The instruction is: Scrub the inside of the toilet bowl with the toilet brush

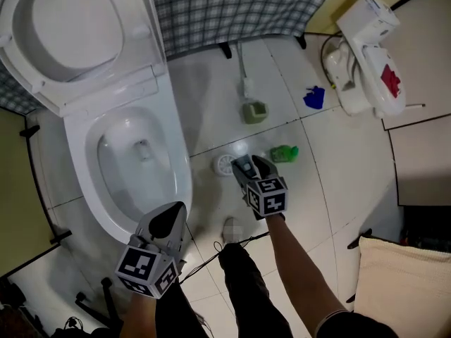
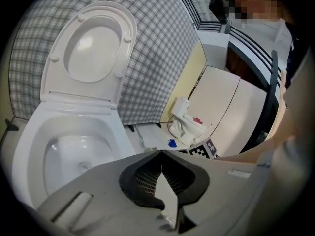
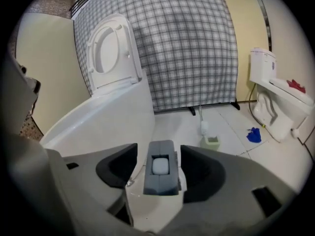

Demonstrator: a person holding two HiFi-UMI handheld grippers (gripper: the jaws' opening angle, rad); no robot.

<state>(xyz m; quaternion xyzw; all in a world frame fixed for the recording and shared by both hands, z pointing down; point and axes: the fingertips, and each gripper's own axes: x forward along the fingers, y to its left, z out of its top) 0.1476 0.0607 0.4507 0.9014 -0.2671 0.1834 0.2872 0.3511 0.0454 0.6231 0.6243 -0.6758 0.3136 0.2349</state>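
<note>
The white toilet has its lid up, and its bowl (image 1: 134, 162) (image 2: 74, 154) is at the left. The toilet brush (image 1: 242, 65) (image 3: 203, 126) stands in a green holder (image 1: 255, 111) on the tiles, right of the toilet. My right gripper (image 1: 251, 163) (image 3: 158, 149) hangs open low over the floor, short of the holder. A grey block with a white centre shows between its jaws, untouched; I cannot tell what it is. My left gripper (image 1: 176, 211) (image 2: 160, 152) is shut and empty beside the bowl's front rim.
A checked curtain (image 1: 232, 5) hangs behind. A second small toilet (image 1: 366, 55) (image 3: 275, 107) lies at the right, with a blue scrap (image 1: 314, 98) near it. A green object (image 1: 284, 153) and a white round disc (image 1: 225, 164) flank my right gripper. A beige bundle (image 1: 402, 280) sits at the lower right.
</note>
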